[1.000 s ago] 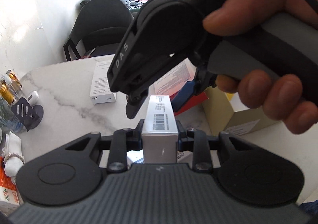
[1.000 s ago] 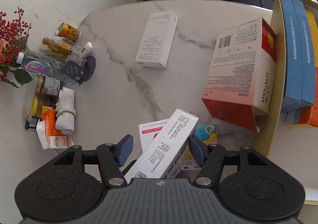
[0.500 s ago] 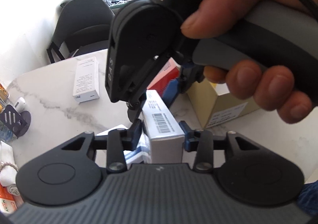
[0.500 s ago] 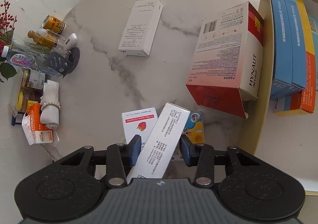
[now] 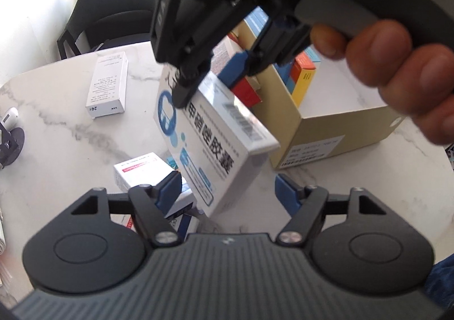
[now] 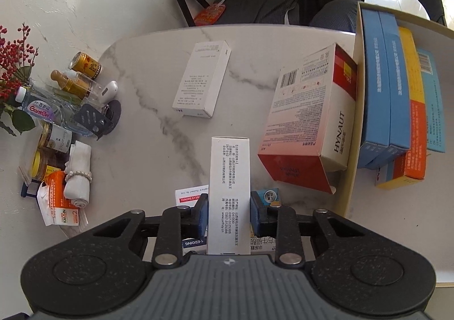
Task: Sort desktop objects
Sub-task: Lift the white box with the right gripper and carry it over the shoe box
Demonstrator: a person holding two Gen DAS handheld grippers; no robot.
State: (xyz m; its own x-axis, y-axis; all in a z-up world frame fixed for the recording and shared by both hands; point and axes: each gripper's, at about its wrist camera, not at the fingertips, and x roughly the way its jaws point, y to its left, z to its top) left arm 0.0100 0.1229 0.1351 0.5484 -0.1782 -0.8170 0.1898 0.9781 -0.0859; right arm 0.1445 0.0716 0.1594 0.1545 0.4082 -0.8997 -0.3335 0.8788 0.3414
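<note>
Right gripper point(image 6: 229, 216) closing, blue pads pressed on tall white printed carton point(image 6: 229, 192) above white marble table point(image 6: 147, 135). Beside: red-and-white HYNAUT box point(image 6: 309, 121), leaning against cream tray wall point(image 6: 353, 132).

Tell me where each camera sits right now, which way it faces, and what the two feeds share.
Left wrist: on the left gripper, jaws opening, clear of the white medicine box; the right gripper pinches its far end, person's fingers wrapped around that handle.
Right wrist: on the right gripper, angled steeply down at the marble table, jaws closing, pads on the box.
Shared: that box, the flat white carton, the cardboard box.
</note>
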